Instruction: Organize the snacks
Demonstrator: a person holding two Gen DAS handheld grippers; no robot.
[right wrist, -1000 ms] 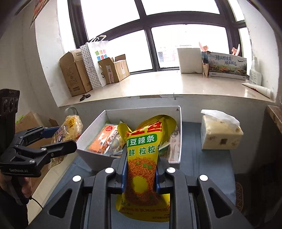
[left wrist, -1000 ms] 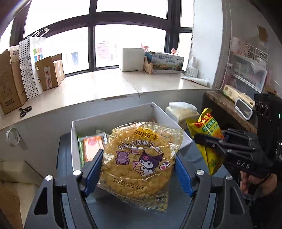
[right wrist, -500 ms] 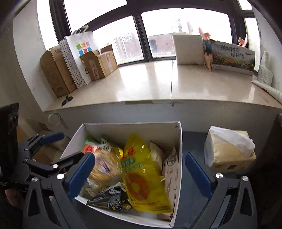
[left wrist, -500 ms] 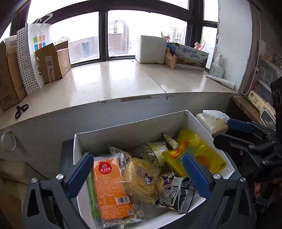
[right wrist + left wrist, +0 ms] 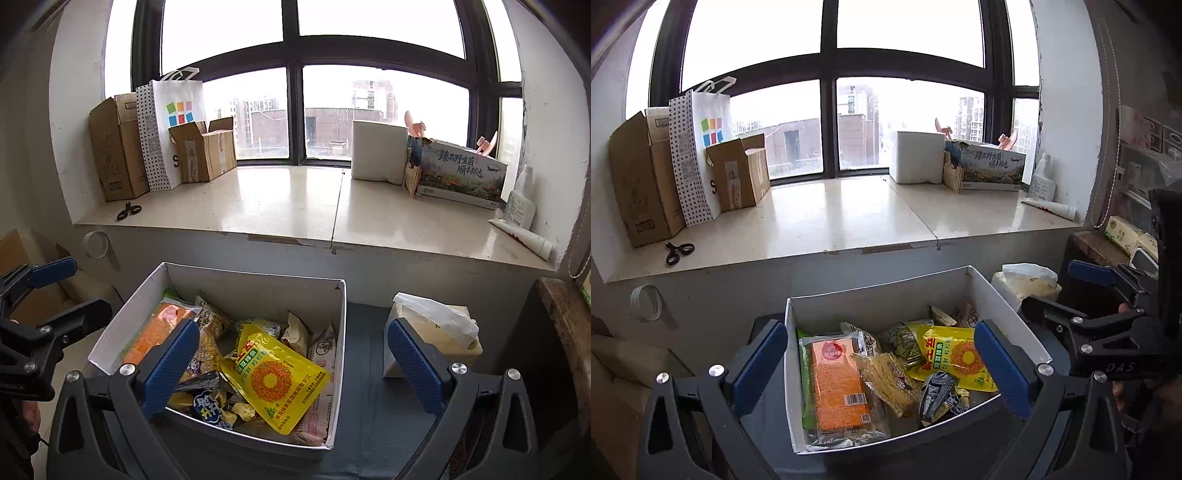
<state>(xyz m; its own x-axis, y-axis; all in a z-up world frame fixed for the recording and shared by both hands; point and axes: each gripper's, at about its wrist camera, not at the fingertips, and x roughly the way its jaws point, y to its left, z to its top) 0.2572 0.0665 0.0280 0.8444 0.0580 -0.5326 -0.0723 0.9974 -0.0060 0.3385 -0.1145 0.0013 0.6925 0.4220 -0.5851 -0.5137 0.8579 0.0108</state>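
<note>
- Cardboard boxes (image 5: 642, 181) and a dotted paper bag (image 5: 698, 155) line the window ledge's (image 5: 849, 218) left end.
- Black scissors (image 5: 679, 252) lie near its front left edge.
- A white box (image 5: 916, 157) and a printed carton (image 5: 991, 168) stand toward its right end.
- A tissue pack (image 5: 436, 328) sits below the ledge.

A dark grey table (image 5: 364, 376) carries a white box (image 5: 341, 332) full of snack packets, its back wall toward the table's far edge. Just beside the box, at the far right corner, stands a tissue pack (image 5: 436, 328).
</note>
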